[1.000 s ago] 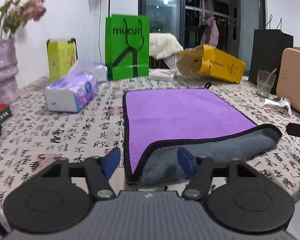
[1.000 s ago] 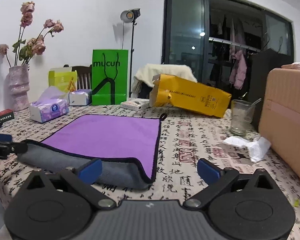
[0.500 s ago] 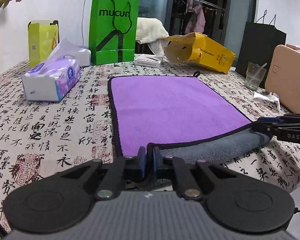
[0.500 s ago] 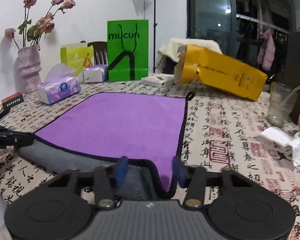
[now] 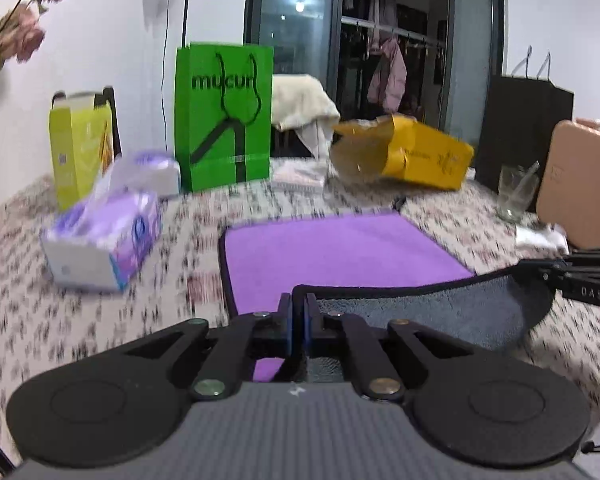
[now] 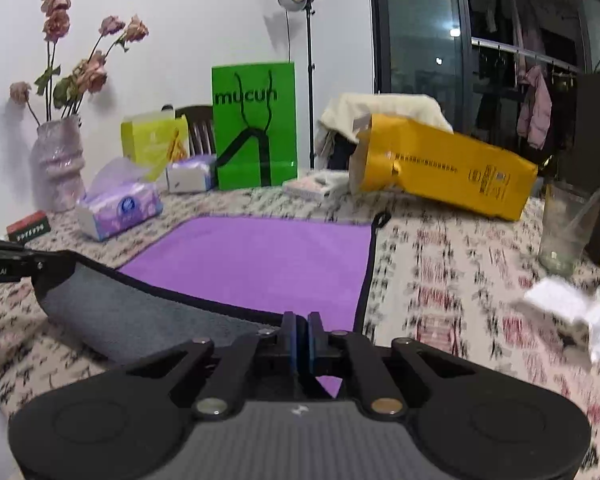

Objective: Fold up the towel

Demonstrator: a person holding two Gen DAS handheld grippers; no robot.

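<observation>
A purple towel [image 5: 340, 252] with a black hem and grey underside lies on the patterned tablecloth; it also shows in the right wrist view [image 6: 268, 260]. My left gripper [image 5: 298, 304] is shut on the towel's near left corner. My right gripper [image 6: 302, 326] is shut on the near right corner. Both corners are lifted off the table, and the near edge is turned over so the grey underside [image 5: 428, 320] faces up and sags between the grippers. The right gripper also shows at the right edge of the left wrist view [image 5: 540, 270], the left gripper at the left edge of the right wrist view [image 6: 40, 262].
A tissue pack [image 5: 104, 236], a yellow-green box [image 5: 80, 148], a green bag [image 5: 224, 116] and a yellow bag [image 5: 404, 156] stand behind the towel. A glass [image 6: 564, 232], crumpled tissue [image 6: 572, 312] and a tan case [image 5: 580, 184] are at the right. A vase [image 6: 58, 168] stands far left.
My right gripper has closed on the towel's near right corner. Both grippers have lifted their corners and carried the near edge forward over the purple side.
</observation>
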